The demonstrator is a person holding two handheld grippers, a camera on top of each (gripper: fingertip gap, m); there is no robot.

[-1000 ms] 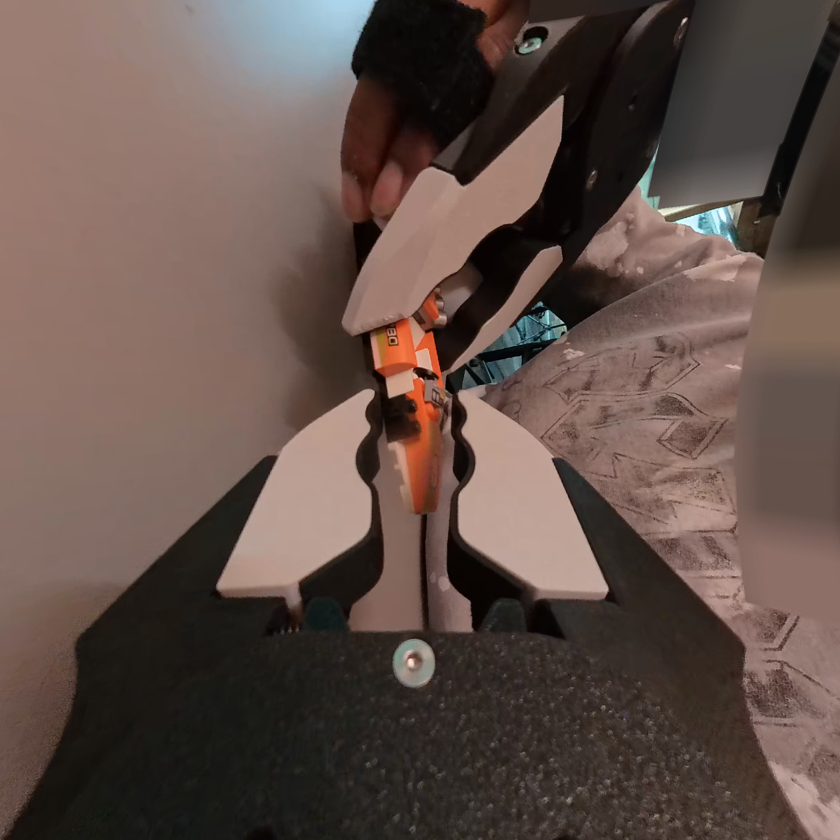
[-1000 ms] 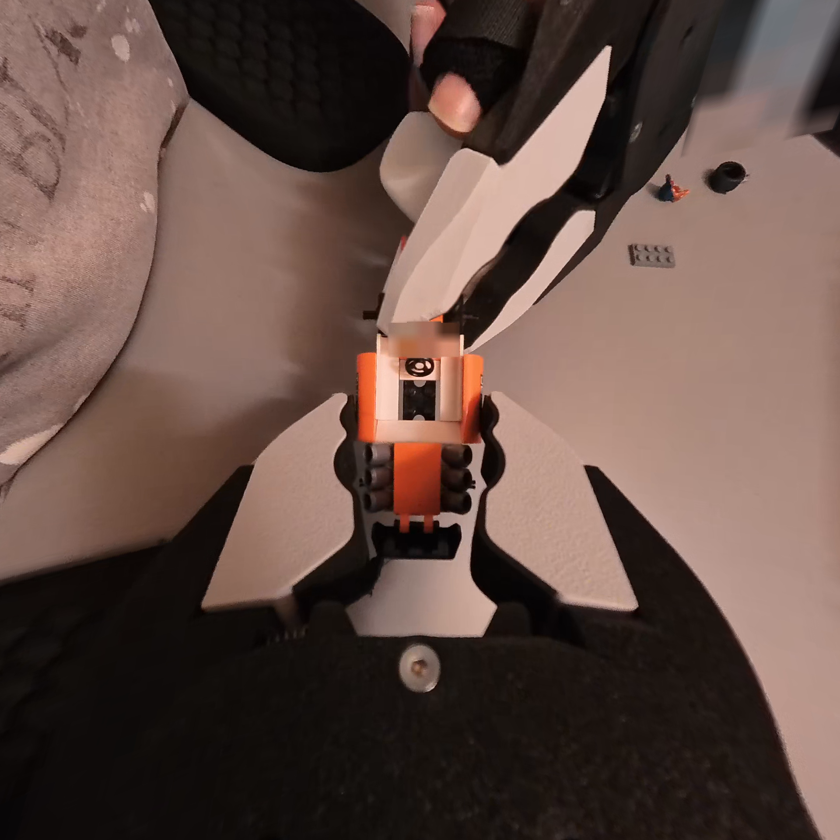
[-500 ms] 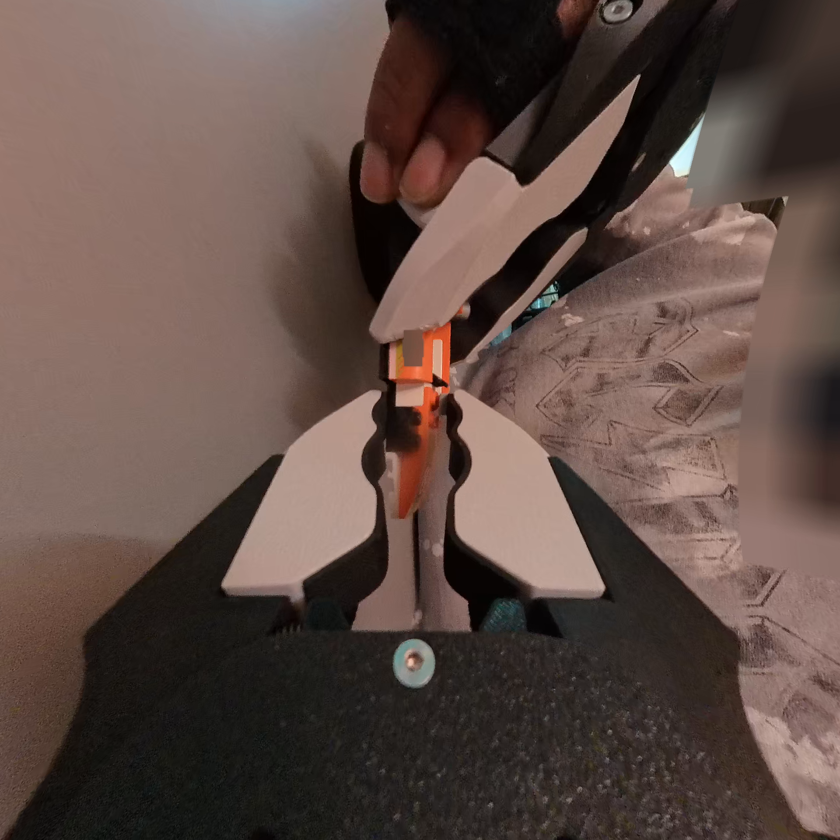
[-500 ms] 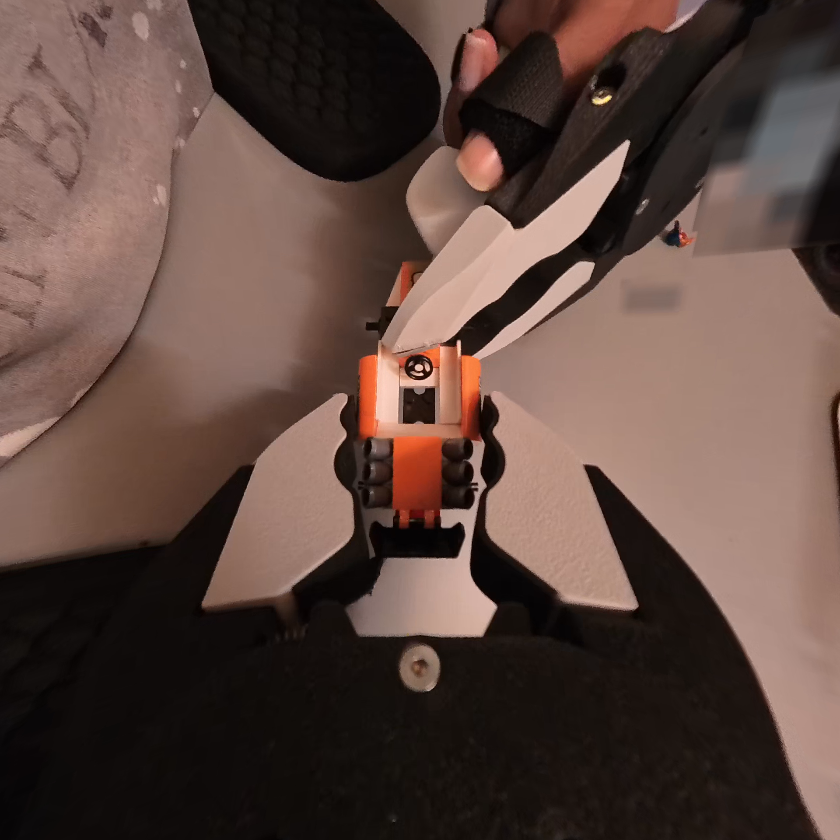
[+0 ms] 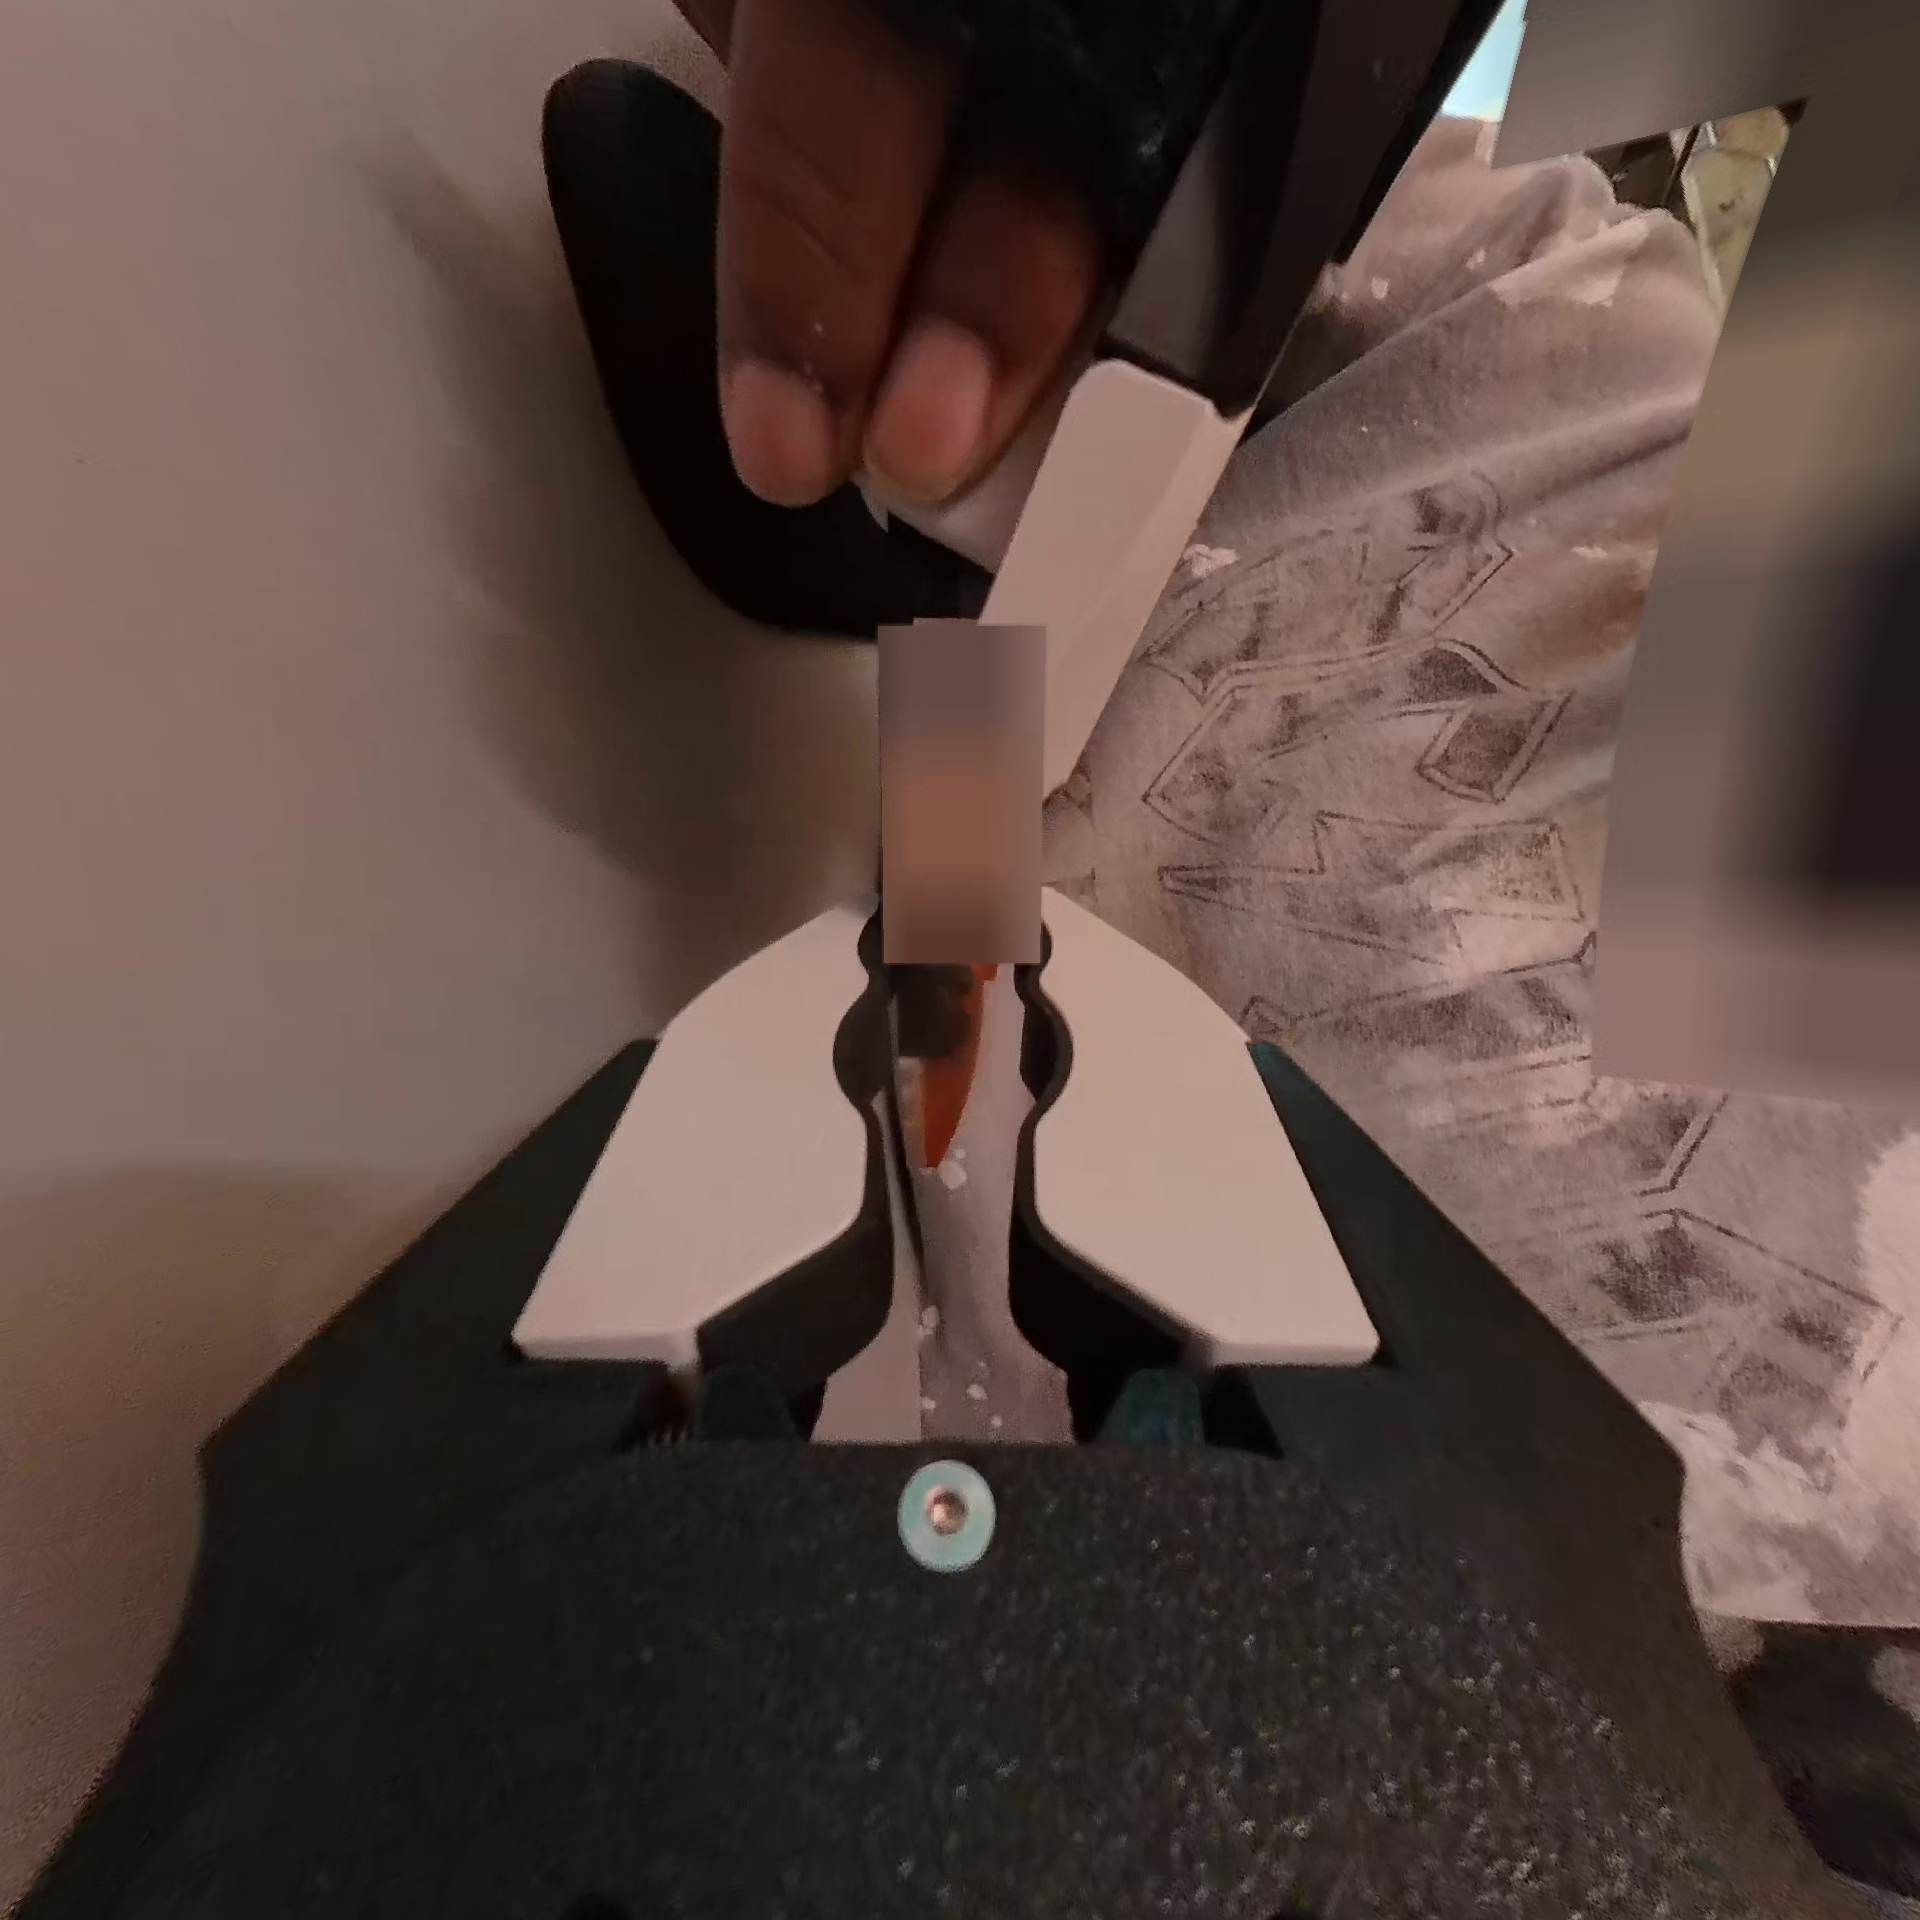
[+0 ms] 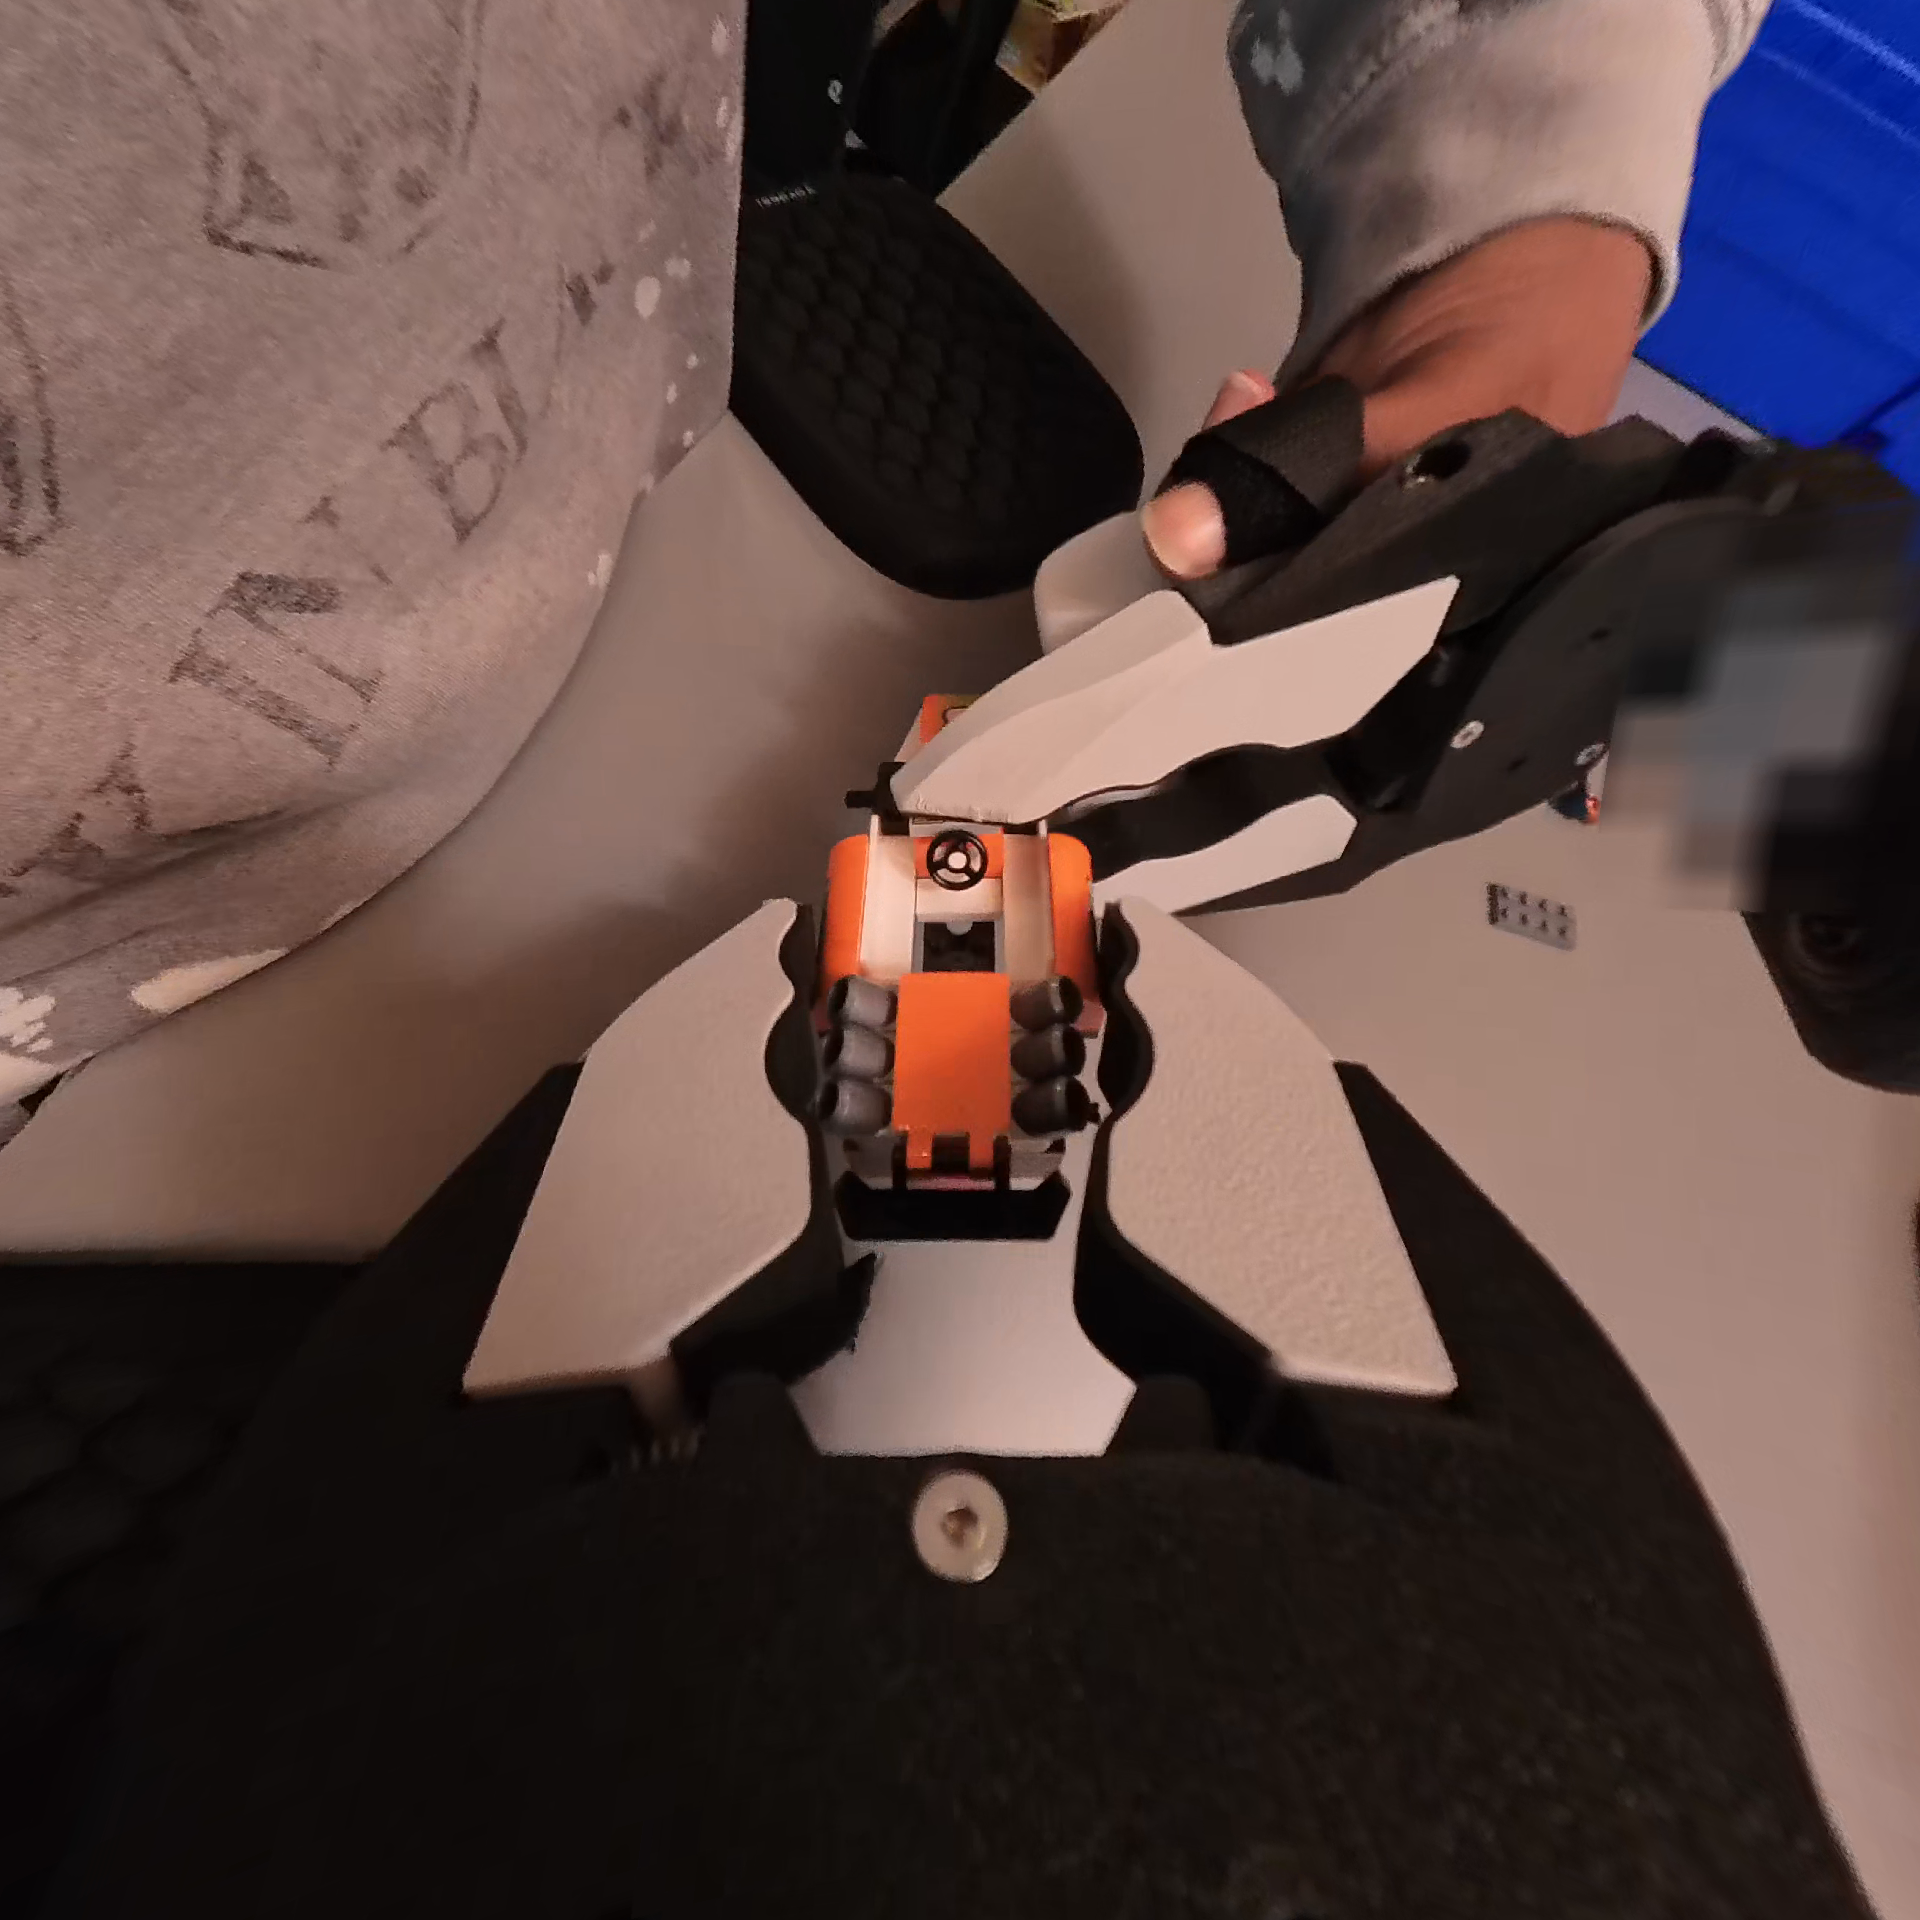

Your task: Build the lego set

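Note:
An orange, white and grey lego car [image 6: 951,1049] with a small black steering wheel sits between the fingers of my right gripper [image 6: 951,914], which is shut on its sides and holds it above the table. My left gripper [image 6: 1008,831] comes in from the right and is pinched on the car's front end. In the left wrist view my left gripper [image 5: 958,920] is shut on a thin orange edge of the car [image 5: 951,1081]. A blurred patch hides the rest. A white finger [image 5: 1112,540] of the right gripper and a hand show just above it.
On the white table [image 6: 1558,1195] lie a small grey studded plate [image 6: 1530,916] and a black round part [image 6: 1839,966]. A black mesh pad [image 6: 914,416] lies behind, and a blue bin [image 6: 1818,208] stands at the far right. A person's grey sweatshirt [image 6: 312,416] fills the left. The grippers are tip to tip, or close to it.
Both grippers kept their hold on the car. In the right wrist view the left gripper swung down to the right. In the left wrist view the right hand came much closer.

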